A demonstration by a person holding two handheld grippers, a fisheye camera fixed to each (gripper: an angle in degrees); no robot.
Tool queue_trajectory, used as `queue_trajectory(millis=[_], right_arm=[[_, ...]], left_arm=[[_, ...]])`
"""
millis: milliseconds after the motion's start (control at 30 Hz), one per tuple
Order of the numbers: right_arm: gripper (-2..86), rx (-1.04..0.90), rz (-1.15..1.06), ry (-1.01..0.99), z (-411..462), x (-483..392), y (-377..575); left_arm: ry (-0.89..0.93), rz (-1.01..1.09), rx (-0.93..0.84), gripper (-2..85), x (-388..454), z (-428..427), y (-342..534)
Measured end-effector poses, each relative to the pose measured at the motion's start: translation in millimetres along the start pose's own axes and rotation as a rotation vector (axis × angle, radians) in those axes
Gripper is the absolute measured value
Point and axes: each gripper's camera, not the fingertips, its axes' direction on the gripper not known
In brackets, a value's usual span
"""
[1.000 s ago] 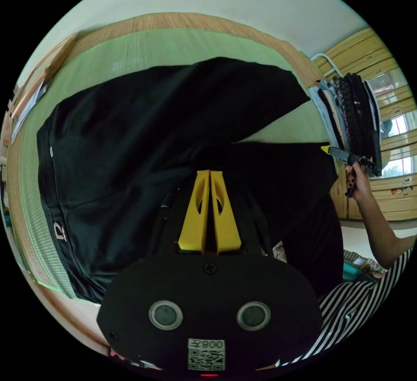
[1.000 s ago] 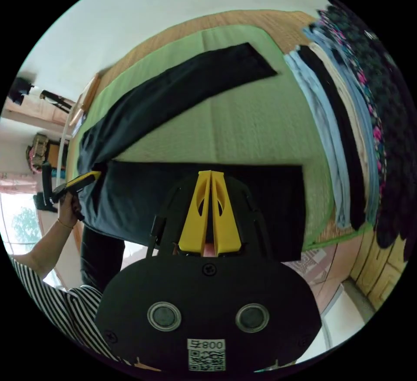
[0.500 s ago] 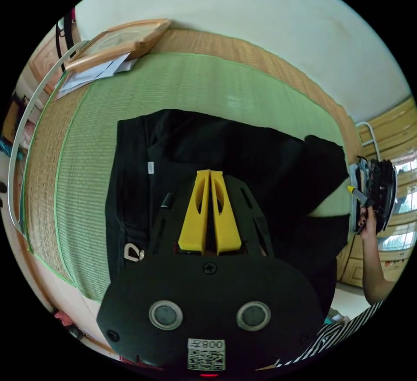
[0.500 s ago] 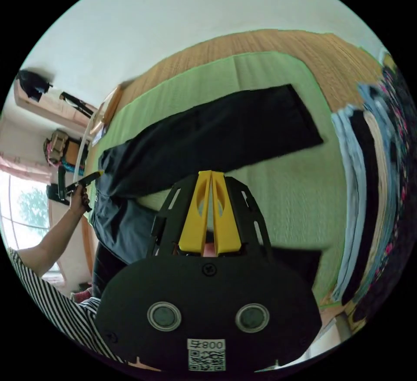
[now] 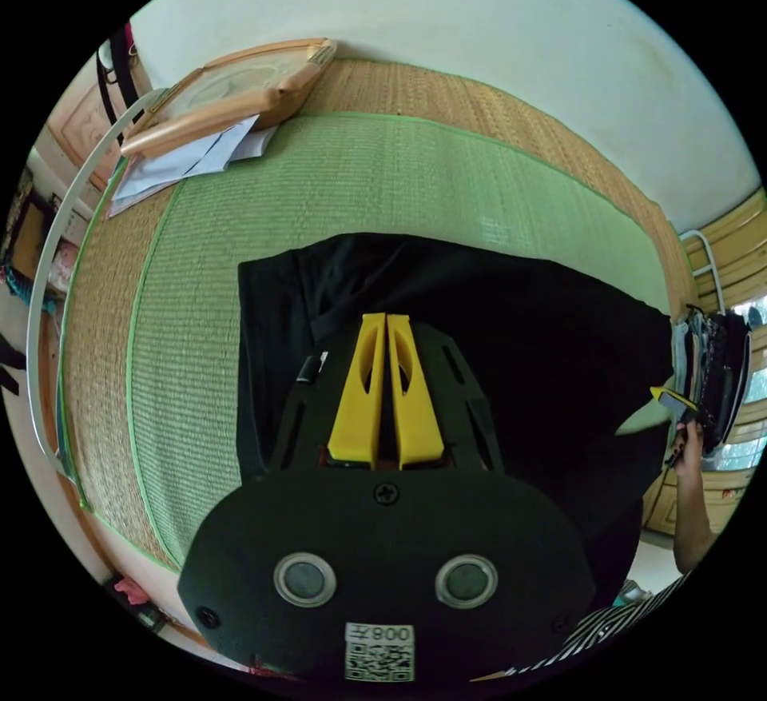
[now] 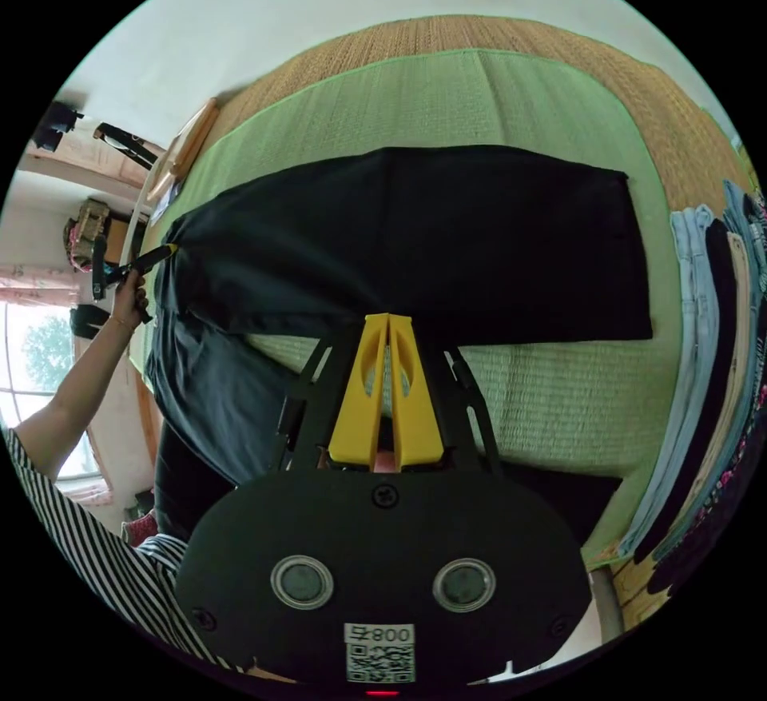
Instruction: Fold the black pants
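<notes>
On green mat (image 5: 359,173), black pants (image 6: 447,237) spread flat, one leg laid over the other, waist toward the wooden frame (image 5: 232,85) and papers (image 5: 192,161), hems toward the row of hung clothes (image 6: 711,349). Mat giving a flat base for folding, so cloth kept on it and clear of the papers.

Left gripper (image 5: 387,319) at waist end, yellow jaws squeezed together with barely a slit, cloth directly under the tips. Same tool seen from right gripper view at far left, tip meeting the waist corner, held by a hand (image 6: 128,297); dark fabric draping down from that corner off the mat edge. Judged a pinch on the waist corner.

Right gripper (image 6: 387,319) at leg end, jaws likewise closed to a slit, tips at the near edge of the upper leg. From left gripper view, tip right at the hem corner near the hung clothes. Judged a pinch on the hem edge.

One grip at each end, likely to keep the long edge stretched and straight so the leg lands flush on the one beneath, without wrinkles. Strip of mat visible between upper leg edge and a dark patch nearer the camera, so edges probably not lined up yet.

Step judged as lengthwise fold, near its finish. Next likely: set edge down, let go, then fold hems toward waist. Risk: slack in the middle bunching.
</notes>
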Motion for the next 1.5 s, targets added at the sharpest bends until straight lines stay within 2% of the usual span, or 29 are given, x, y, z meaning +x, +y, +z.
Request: queue_trajectory(millis=[167, 267, 333, 500, 633, 767, 967, 1133, 1300, 1500], right_arm=[[0.0, 0.100, 0.018, -0.029, -23.9, 13.4, -22.4], [0.0, 0.102, 0.021, 0.036, -19.9, 23.8, -49.6], [0.0, 0.025, 0.035, 0.085, 0.3, 34.6, -72.9], [0.0, 0.037, 0.026, 0.053, -8.4, 41.7, -84.9], [0.0, 0.118, 0.051, 0.051, -38.2, 65.0, -52.4], [0.0, 0.122, 0.161, 0.078, -44.5, 112.3, -33.6], [0.0, 0.092, 0.240, 0.023, -46.5, 142.4, -40.4], [0.0, 0.135, 0.177, 0.019, -90.3, 121.5, 35.7], [0.0, 0.069, 0.320, 0.050, -64.3, 137.1, 124.9], [0.0, 0.040, 0.348, 0.074, -41.7, 151.5, 108.0]], left_arm=[[0.011, 0.004, 0.101, 0.0, -13.9, -37.9, 17.4], [-0.046, -0.044, 0.050, 0.0, -32.6, -35.6, 10.1], [-0.041, -0.055, -0.011, 0.0, -42.9, -25.6, 5.6], [0.029, -0.119, 0.034, 0.0, -57.0, -47.1, 14.7], [0.068, -0.078, 0.060, 0.0, -57.6, -76.1, 65.6], [-0.028, -0.102, -0.018, 0.0, -65.5, -78.7, 119.8], [0.055, -0.237, -0.040, 0.0, -95.0, -83.5, 124.7], [0.037, -0.096, -0.037, 0.0, -74.3, -109.6, 151.9], [0.040, -0.160, -0.130, 0.0, -78.8, -94.3, 194.9], [0.052, -0.201, -0.120, 0.0, -90.8, -87.4, 195.0]])
